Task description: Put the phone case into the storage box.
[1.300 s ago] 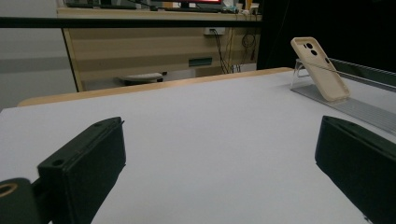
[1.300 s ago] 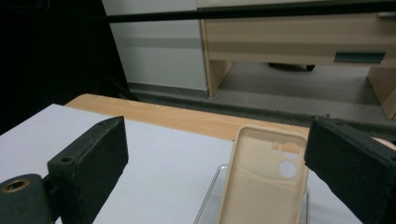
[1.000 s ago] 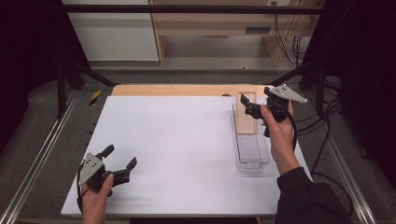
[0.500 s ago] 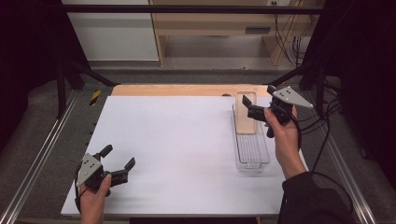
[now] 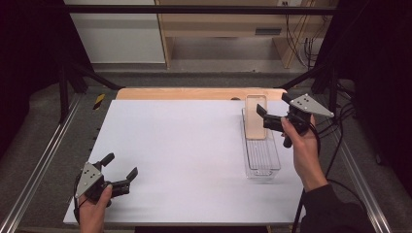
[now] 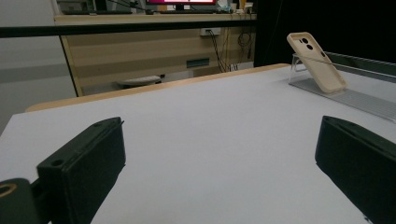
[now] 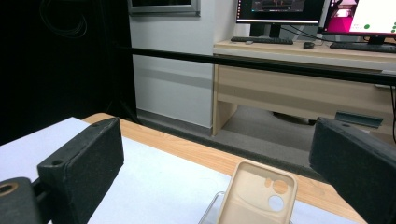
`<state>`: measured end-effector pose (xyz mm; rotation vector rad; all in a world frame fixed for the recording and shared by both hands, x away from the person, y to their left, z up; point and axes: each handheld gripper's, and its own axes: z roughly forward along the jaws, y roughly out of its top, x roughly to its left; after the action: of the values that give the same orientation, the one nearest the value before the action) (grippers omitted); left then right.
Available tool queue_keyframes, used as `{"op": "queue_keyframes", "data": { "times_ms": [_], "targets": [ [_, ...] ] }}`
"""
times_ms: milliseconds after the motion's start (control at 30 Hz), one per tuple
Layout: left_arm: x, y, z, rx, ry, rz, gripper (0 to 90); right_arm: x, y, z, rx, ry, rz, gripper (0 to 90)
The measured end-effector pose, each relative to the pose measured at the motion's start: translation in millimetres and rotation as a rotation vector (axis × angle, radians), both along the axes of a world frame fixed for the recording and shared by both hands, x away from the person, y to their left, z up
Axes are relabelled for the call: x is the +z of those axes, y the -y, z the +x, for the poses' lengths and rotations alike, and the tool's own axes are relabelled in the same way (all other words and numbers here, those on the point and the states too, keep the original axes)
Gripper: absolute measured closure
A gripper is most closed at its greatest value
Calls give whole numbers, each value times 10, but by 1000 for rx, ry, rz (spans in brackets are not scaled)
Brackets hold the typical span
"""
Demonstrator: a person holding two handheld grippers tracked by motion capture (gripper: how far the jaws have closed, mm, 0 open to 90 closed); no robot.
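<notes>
Closing in, the right gripper (image 5: pixel 270 116) is sliding nearer the case (image 5: pixel 256 116), jaws wide (nothing held yet), case leaning in the tray (image 5: pixel 262 162) just ahead; the left gripper (image 5: pixel 120 166) is idling open, far off.

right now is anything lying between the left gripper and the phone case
No. The high view shows bare white table between the left gripper and the phone case in its clear tray.

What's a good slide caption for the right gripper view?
Open right gripper poised above a beige phone case leaning in its clear tray.
</notes>
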<state>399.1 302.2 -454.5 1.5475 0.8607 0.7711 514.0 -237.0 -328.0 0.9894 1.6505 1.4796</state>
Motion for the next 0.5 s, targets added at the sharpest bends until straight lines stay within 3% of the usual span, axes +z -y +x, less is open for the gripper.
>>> {"op": "queue_keyframes", "data": {
  "times_ms": [500],
  "targets": [
    [-7,-27,-1,-5,8,-7,15,-42,119,-101,5,-1,7,36]
  ]
}}
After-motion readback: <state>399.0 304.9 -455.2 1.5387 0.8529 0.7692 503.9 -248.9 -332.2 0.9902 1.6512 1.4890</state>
